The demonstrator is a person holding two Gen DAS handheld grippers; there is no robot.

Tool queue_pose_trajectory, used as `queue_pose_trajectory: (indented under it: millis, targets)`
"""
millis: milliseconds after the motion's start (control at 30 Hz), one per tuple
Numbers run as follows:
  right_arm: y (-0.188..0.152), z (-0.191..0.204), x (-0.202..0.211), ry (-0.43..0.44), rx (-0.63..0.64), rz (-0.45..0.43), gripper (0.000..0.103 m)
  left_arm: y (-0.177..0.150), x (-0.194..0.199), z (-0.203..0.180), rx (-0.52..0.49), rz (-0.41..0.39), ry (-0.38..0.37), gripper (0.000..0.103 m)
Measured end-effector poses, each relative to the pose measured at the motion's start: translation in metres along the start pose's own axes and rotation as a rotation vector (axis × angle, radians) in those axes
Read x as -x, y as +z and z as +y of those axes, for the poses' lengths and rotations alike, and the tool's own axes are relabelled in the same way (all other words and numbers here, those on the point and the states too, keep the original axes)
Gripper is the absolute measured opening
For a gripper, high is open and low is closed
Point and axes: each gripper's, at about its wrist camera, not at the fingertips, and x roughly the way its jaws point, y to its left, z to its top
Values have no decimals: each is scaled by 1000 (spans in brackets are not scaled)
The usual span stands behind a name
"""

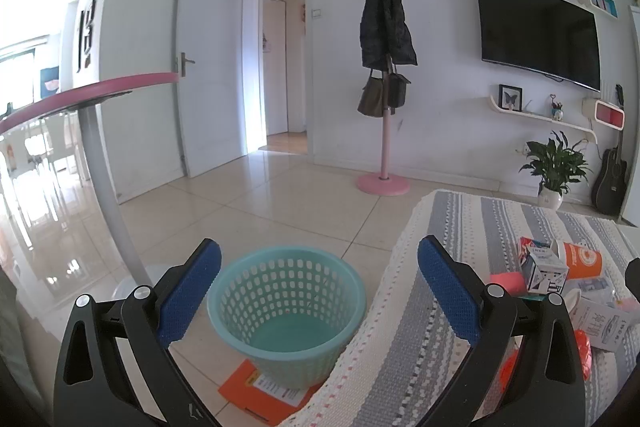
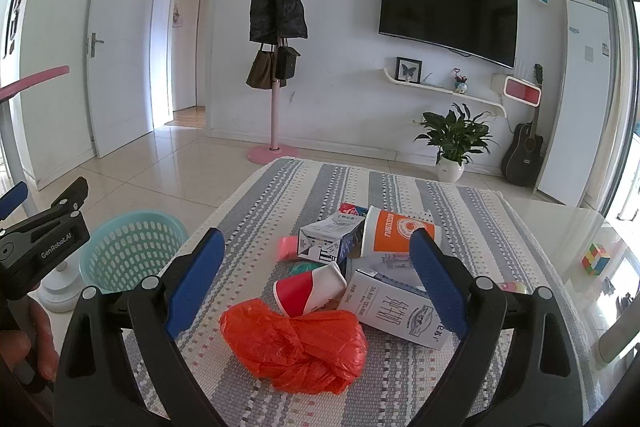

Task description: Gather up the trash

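A teal perforated basket (image 1: 286, 311) stands on the floor beside the table, empty inside; my left gripper (image 1: 320, 291) hangs open above it, holding nothing. In the right wrist view the basket (image 2: 132, 247) shows at lower left. My right gripper (image 2: 316, 291) is open over a trash pile on the striped tablecloth (image 2: 280, 195): a crumpled orange plastic bag (image 2: 296, 343) nearest, a red-and-white paper cup (image 2: 308, 289) on its side, a white milk carton (image 2: 396, 311), a second carton (image 2: 324, 235) and an orange paper cup (image 2: 396, 233). None of it is between the fingers.
An orange booklet (image 1: 260, 391) lies on the tile floor under the basket. A pink coat rack (image 2: 274, 75), a potted plant (image 2: 454, 143) and a guitar (image 2: 524, 151) stand by the far wall. A puzzle cube (image 2: 596, 259) sits on the glossy table at right. A pink-edged table (image 1: 80, 95) stands left.
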Motion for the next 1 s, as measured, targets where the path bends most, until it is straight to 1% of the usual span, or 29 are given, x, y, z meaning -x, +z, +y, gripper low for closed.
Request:
queue_pose_trajectory:
  millis: [400,500,600,700,733,767,833,867,900,967,1000]
  targets:
    - [1,-1,1,7,-5,-1,89,0,1,0,1,-3,-2,96]
    - [3,-7,5,11,-19,-11,89,1,2,2,5,-8,-18,96]
    - [5,-21,12,-18,-39,-37,88,1,7,0,4,-14,-57,96]
    - [6,-37,18,-69,-42,-43,82,1,12,-5,-8,-13,-126,96]
    - [7,-45,20,-94,-43,-47,80,1,12,-10,-20,5,-175,96]
    - [9,-52,22,-109,-46,-51,78,2,11,-14,-26,17,-202,96]
    - [11,-67,26,-144,-58,-57,78,1,10,-26,-44,60,-278,96]
    - [12,-78,28,-164,-70,-58,76,-1,8,-36,-60,100,-347,96]
    - [13,-87,29,-180,-82,-54,72,-3,6,-43,-68,133,-387,96]
    - [11,-107,26,-195,-99,-33,69,-12,-5,-58,-67,241,-499,96]
    - [9,-114,23,-195,-99,-17,69,-18,-11,-66,-65,300,-550,96]
